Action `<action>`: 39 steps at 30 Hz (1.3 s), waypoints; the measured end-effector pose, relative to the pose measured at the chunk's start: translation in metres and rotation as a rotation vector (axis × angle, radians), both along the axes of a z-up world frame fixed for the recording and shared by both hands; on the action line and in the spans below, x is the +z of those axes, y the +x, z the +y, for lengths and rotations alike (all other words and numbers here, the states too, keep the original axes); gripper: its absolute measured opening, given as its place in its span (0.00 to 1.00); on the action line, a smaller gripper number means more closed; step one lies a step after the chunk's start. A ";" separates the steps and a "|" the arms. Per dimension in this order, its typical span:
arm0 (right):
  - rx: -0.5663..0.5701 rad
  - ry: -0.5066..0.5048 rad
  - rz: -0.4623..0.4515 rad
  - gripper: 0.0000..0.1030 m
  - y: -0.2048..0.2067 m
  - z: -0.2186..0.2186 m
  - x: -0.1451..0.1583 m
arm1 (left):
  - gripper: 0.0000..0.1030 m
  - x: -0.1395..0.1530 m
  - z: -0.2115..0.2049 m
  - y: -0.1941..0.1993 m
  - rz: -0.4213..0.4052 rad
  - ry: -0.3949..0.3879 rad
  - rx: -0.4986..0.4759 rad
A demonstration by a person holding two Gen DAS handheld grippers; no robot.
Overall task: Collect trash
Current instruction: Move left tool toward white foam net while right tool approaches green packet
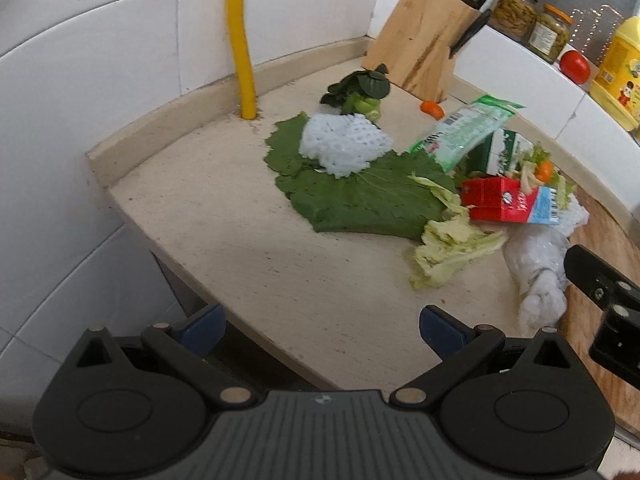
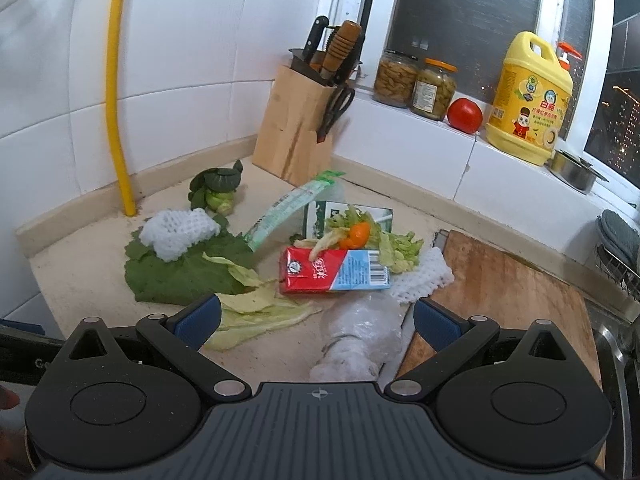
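Left claw [image 1: 322,330]: lowest in its frame, blue pads spread wide, nothing between them, over the bench's near edge.
Right claw [image 2: 316,322]: pads wide apart and empty, lower centre of its frame, the plastic wrap lying in the gap.
Plastic wrap [image 2: 362,336]: crumpled clear bundle on the bench [image 2: 80,280], just left of the board.
Red carton [image 2: 334,274]: on its side mid-frame, scraps and an orange bit heaped on its top edge.
Pale leaves [image 2: 256,308]: flat on the bench, lower left of the carton.
Green leaf [image 2: 180,276]: big, flat, left of centre, a white foam net [image 2: 176,234] on it.
Green packet [image 2: 292,210]: leaning against a green-and-white carton [image 2: 320,220] behind the red one.
Second net [image 2: 424,280]: right of the carton, touching the board [image 2: 500,288].
Knife block [image 2: 296,136]: upper centre, in the tiled corner.
Sill: jars, tomato [image 2: 464,115], yellow jug [image 2: 530,100], upper right.
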State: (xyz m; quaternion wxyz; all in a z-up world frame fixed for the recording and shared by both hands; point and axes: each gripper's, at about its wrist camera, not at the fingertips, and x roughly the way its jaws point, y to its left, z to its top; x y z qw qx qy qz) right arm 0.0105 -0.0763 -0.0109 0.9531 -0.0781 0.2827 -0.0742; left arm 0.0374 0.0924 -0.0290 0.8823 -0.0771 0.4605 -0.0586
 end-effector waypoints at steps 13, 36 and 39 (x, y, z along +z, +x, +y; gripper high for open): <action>0.016 -0.039 0.009 1.00 0.010 0.004 0.001 | 0.96 0.002 0.005 0.011 -0.037 0.019 0.017; 0.109 -0.091 0.019 1.00 0.075 -0.084 -0.020 | 0.92 0.010 -0.076 0.045 -0.207 0.087 -0.251; 0.154 -0.073 0.014 1.00 0.082 -0.086 -0.017 | 0.92 0.011 -0.060 0.066 -0.178 0.059 -0.176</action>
